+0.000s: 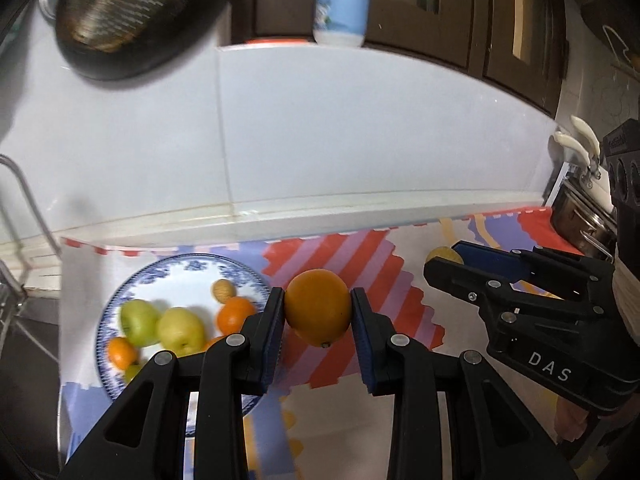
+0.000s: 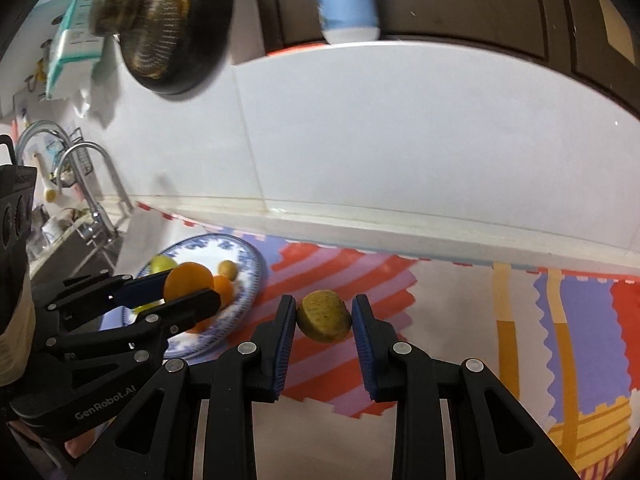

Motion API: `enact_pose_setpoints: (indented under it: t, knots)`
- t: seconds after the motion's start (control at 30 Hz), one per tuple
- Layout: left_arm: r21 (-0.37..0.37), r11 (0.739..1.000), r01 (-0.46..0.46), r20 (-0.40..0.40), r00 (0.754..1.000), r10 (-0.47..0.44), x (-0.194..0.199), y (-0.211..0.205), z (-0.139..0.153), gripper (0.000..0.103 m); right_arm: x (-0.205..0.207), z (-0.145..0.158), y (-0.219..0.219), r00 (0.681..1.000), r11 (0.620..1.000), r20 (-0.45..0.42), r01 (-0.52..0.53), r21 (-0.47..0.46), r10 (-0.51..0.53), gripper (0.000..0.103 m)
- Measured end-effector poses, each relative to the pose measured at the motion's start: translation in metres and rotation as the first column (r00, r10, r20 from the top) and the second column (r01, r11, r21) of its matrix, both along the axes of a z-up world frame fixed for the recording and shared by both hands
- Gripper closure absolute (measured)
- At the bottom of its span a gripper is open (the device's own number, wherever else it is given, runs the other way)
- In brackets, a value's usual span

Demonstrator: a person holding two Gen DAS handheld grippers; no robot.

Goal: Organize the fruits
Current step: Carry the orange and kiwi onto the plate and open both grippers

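My left gripper (image 1: 318, 312) is shut on a large orange (image 1: 318, 312) and holds it above the patterned mat, just right of the blue-and-white plate (image 1: 248, 276). The plate holds two green apples (image 1: 180, 330), small oranges (image 1: 234, 312) and a small tan fruit (image 1: 223, 290). My right gripper (image 2: 324, 316) is shut on a yellow-green speckled fruit (image 2: 324, 316) above the mat. In the right wrist view the left gripper (image 2: 188, 292) with the orange (image 2: 188, 280) is over the plate's (image 2: 252, 264) near edge. The right gripper (image 1: 444, 264) shows in the left wrist view.
A colourful patterned mat (image 1: 400, 248) covers the counter against a white tiled wall (image 1: 360, 140). A sink faucet (image 2: 92, 172) stands left of the plate. A dark pan (image 1: 132, 20) and a blue-white bottle (image 1: 342, 0) hang above. A metal pot (image 1: 580, 216) sits at the right.
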State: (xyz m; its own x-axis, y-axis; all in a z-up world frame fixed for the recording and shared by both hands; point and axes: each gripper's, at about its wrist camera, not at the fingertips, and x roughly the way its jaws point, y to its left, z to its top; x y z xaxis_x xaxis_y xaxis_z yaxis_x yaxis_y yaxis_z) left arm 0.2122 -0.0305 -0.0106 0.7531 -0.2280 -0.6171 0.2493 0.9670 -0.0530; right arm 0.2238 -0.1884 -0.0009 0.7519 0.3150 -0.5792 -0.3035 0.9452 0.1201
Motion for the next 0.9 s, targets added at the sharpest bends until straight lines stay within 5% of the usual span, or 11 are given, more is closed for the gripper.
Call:
enact_pose_setpoints:
  t: [0.9]
  knots:
    - [0.033, 0.989, -0.141, 0.033, 0.99, 0.14, -0.035, 0.092, 0.017, 0.07, -0.023, 0.029, 0.1, 0.988, 0.99, 0.057, -0.14, -0.03, 0.142, 0.073]
